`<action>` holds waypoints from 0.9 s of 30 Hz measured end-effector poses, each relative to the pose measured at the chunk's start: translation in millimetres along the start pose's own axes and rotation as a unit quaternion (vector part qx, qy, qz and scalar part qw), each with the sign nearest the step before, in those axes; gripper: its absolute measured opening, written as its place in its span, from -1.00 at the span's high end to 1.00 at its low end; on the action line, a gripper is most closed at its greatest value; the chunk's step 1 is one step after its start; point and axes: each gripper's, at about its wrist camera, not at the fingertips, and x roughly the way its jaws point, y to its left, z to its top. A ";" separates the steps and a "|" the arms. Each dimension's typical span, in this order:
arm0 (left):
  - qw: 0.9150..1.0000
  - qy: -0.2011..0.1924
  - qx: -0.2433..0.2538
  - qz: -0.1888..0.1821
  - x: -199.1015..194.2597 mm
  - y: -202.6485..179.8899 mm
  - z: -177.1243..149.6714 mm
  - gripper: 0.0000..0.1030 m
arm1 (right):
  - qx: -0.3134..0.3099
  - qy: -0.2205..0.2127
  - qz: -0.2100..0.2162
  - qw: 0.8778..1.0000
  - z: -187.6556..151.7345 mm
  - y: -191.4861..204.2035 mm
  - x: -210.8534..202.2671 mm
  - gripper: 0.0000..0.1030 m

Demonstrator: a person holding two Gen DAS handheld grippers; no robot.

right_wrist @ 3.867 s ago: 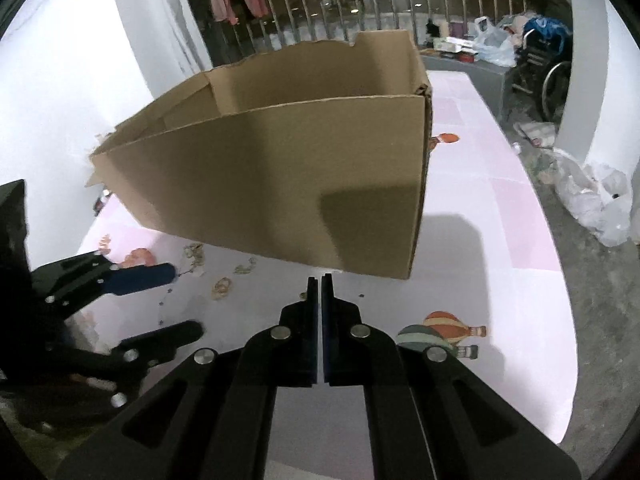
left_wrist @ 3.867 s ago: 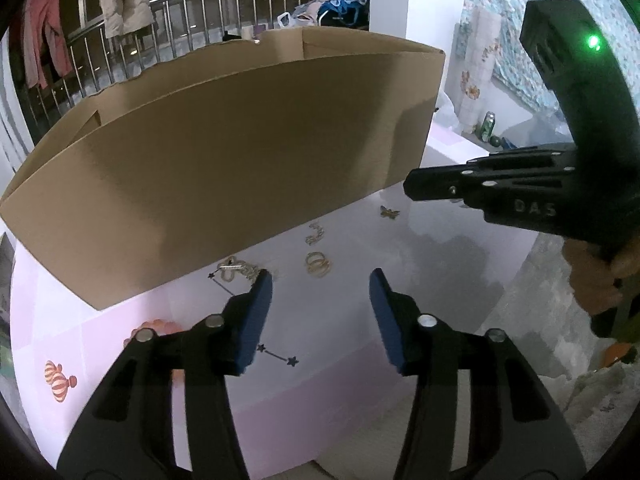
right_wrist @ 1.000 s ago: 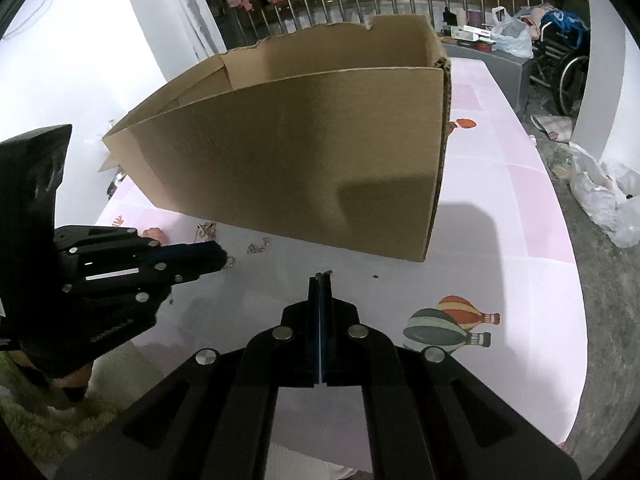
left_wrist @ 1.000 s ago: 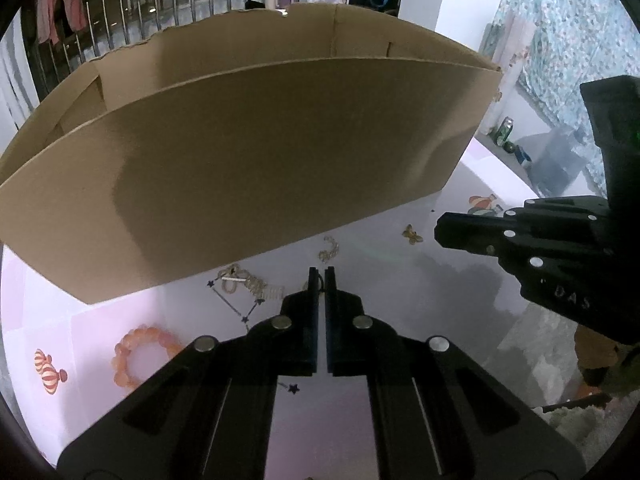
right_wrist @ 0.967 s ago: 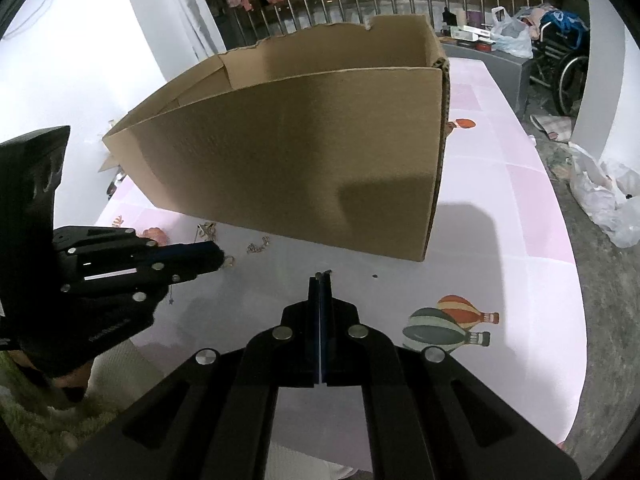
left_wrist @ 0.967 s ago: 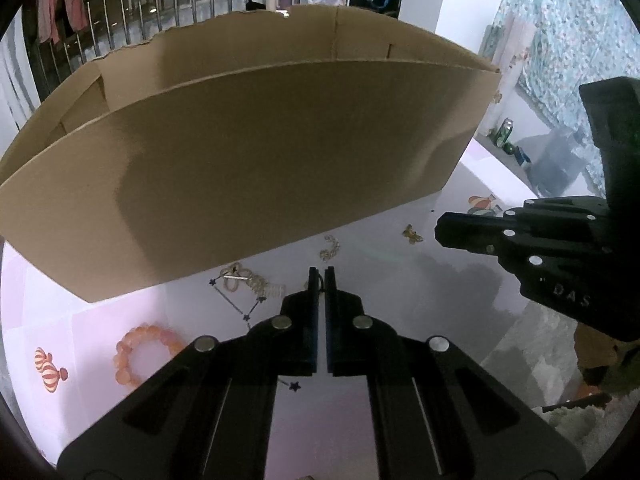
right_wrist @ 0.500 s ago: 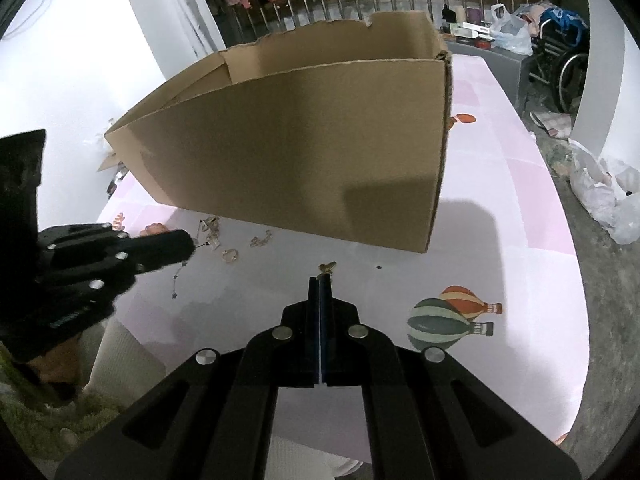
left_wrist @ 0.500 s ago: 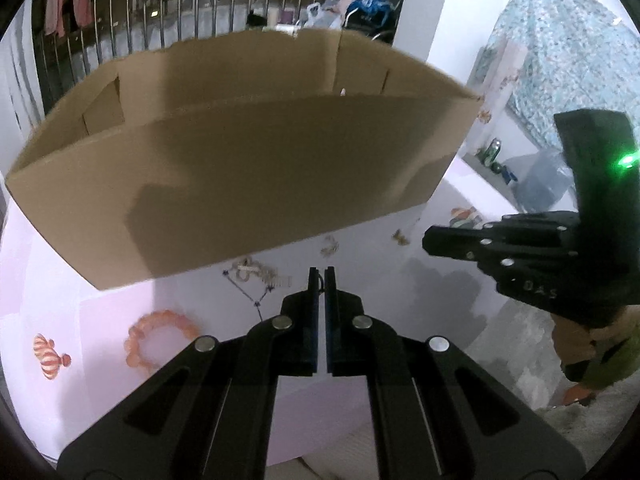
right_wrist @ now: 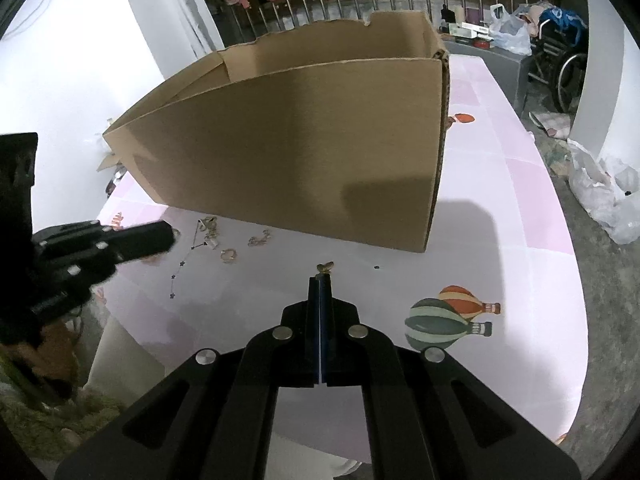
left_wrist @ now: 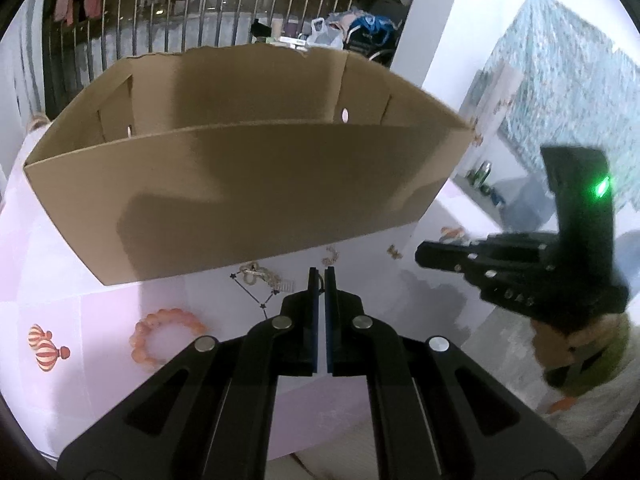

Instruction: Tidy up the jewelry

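A large open cardboard box (left_wrist: 248, 184) stands on the pink table (left_wrist: 168, 360); it also shows in the right wrist view (right_wrist: 304, 148). My left gripper (left_wrist: 320, 276) is shut on a small ring, lifted above the table in front of the box. My right gripper (right_wrist: 320, 280) is shut; a small gold butterfly piece (right_wrist: 325, 267) sits right at its tips, whether gripped I cannot tell. On the table lie a star chain necklace (left_wrist: 256, 292), a pale chain (left_wrist: 331, 255), a coral bead bracelet (left_wrist: 160, 334) and a gold ring (right_wrist: 228, 255).
The right gripper's body (left_wrist: 520, 276) is at the right of the left view. The table's near edge runs below both grippers. A railing with hanging clothes (left_wrist: 200, 0) is behind the box. Plastic bags (right_wrist: 600, 196) lie on the floor at right.
My left gripper closed on a ring and has risen, so the box's inside now shows. My right gripper stayed shut and moved up to the butterfly piece.
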 end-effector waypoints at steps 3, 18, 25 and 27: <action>0.999 -0.007 -0.028 -0.018 -5.7 9.8 2.7 0.97 | -0.003 0.000 0.000 1.000 0.5 0.4 -0.4 0.96; 0.997 -0.017 -0.075 -0.022 -15.1 32.6 8.0 0.97 | -0.017 0.020 -0.012 1.000 -2.7 4.3 9.0 0.66; 0.997 -0.009 -0.071 -0.021 -8.5 27.5 4.5 0.97 | -0.022 0.014 -0.018 1.000 4.1 8.6 17.6 0.66; 0.997 -0.009 -0.071 -0.018 -7.7 27.5 3.4 0.97 | -0.030 0.011 -0.026 0.999 5.7 11.9 20.1 0.66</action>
